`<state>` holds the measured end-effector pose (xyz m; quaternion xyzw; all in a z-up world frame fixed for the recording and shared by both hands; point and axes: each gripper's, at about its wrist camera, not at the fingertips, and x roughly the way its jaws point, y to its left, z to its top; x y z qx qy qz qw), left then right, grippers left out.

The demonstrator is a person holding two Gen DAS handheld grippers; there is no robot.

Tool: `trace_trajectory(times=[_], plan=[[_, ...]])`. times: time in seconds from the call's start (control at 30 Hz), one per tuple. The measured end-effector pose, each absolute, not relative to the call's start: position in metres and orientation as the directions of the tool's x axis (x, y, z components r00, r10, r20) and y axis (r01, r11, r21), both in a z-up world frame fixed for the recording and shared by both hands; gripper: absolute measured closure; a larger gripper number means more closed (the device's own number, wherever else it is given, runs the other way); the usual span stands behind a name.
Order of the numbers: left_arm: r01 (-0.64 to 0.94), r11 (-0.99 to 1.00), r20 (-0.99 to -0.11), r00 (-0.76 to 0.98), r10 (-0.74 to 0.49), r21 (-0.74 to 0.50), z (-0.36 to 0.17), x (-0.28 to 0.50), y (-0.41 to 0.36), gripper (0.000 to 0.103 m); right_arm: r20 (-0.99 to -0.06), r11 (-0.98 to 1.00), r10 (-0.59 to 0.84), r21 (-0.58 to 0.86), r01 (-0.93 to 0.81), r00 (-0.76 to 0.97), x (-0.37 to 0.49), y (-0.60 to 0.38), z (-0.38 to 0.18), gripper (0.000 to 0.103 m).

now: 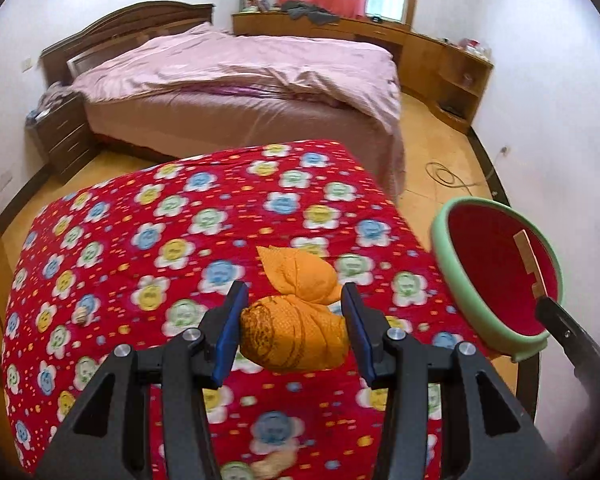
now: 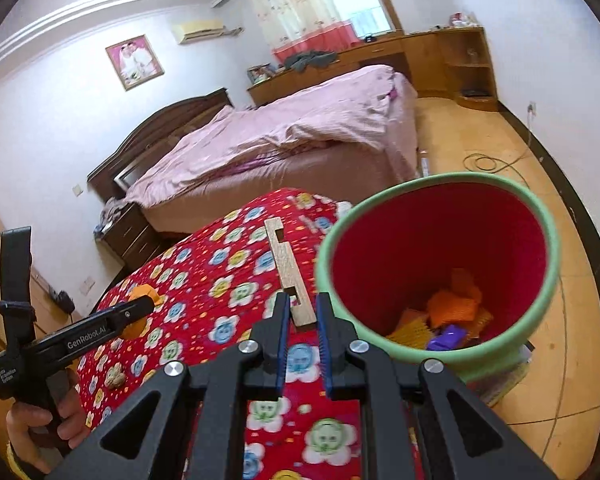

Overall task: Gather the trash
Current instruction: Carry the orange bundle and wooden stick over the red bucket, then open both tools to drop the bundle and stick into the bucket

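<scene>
In the left wrist view, our left gripper [image 1: 296,334] has its two blue pads on both sides of an orange cloth bundle [image 1: 296,320]. The pads touch the lower, rounded part of the bundle, so the gripper is clamped on it. The bundle is above the red flowered blanket [image 1: 172,216], but we cannot tell if it rests on the blanket or is lifted.

In the right wrist view, our right gripper [image 2: 303,328] holds a notched wooden strip [image 2: 288,272] by its near end, with the pads close together on it. The strip points away from us, over the blanket [image 2: 220,264]. Just to the right of the strip is the green bin [image 2: 540,280] with a red inside. At its bottom lie orange pieces [image 2: 456,300] and a purple wrapper [image 2: 448,338].

On the blanket, further left, a small crumpled brownish scrap [image 1: 82,315] lies alone, well apart from the bundle.

Behind the blanket stands the bed [image 1: 236,76] with a pink cover, and behind it a wooden cabinet [image 1: 432,52] runs under the window. A cable [image 1: 448,178] lies coiled on the floor near the wall.
</scene>
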<state>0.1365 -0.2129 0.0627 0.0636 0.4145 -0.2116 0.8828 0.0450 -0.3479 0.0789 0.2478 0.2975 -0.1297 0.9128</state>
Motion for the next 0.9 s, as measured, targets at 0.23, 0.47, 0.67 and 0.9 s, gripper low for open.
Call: trace_trajectory(times=[0.23,0.47,0.67,0.9], plan=[[0.532,0.844,-0.752,0.529,-0.394,-0.068,0.060,0.123,-0.261,0.054,-0.603,0.807,-0.134,0.394,0.440,0.786,0.025,-0.379,0.074,0.088],[0.616,0.783,-0.763,0.463,-0.451,-0.089,0.048,0.115,-0.307,0.054,-0.615,0.759,-0.177,0.412,0.504,0.769,0.006,-0.412,0.061,0.088],[0.665,0.739,-0.754,0.426,-0.500,-0.114,0.044,0.110,-0.337,0.054,-0.627,0.728,-0.199,0.420,0.542,0.753,-0.004,-0.433,0.051,0.088],[0.698,0.706,-0.757,0.398,-0.519,-0.118,0.033,0.110,-0.364,0.053,-0.637,0.714,-0.212,0.417,0.563,0.741,-0.005,-0.444,0.044,0.088]])
